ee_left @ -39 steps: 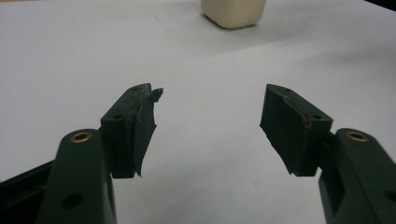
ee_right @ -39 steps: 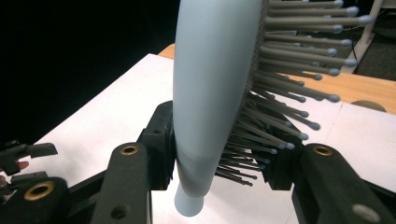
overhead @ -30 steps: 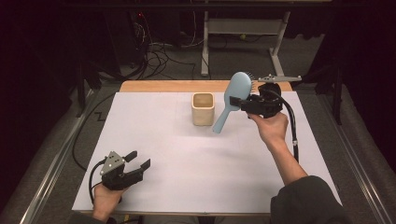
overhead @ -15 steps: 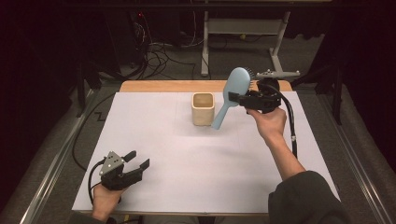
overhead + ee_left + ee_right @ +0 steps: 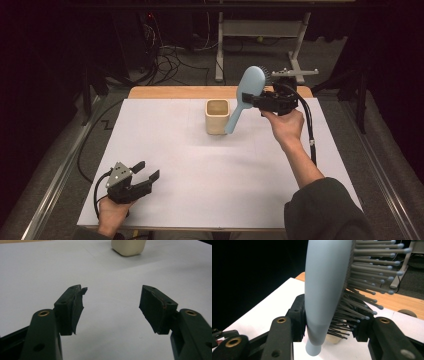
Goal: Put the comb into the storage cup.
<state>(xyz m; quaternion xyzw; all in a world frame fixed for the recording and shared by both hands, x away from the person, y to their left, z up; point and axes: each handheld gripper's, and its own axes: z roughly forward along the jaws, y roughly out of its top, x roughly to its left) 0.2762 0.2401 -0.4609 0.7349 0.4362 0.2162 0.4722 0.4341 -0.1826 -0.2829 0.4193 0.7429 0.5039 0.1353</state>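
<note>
white-covered desk [image 5: 200, 200] with a bare strip of pale wood along its far edge; beyond it a dark room, a tangle of black cables [image 5: 172, 60] on the grey floor and the white metal legs of a stand [image 5: 220, 50]; near the far middle of the desk, a small cream square-sided cup [image 5: 217, 116], upright and open at the top, seen too at the top of the left gripper view [image 5: 128, 247].

compared with a second ago, little changed: light blue plastic hairbrush [image 5: 245, 97] in much the same slanted pose, nudged only slightly toward the cup; left side just as before.

right gripper [image 5: 260, 102], raised over the far right part of the desk, clamped hard on the hairbrush where handle meets head; in the right gripper view one pad against the smooth blue back [image 5: 324, 290], the other pushed in among the grey bristles; brush head up and tilted toward the far side, handle end slanting down just beside the cup's right wall, whether touching it not clear.

left gripper [image 5: 145, 177] resting low at the near left corner of the desk, spread wide with nothing between its pads, well apart from cup and brush.
</note>
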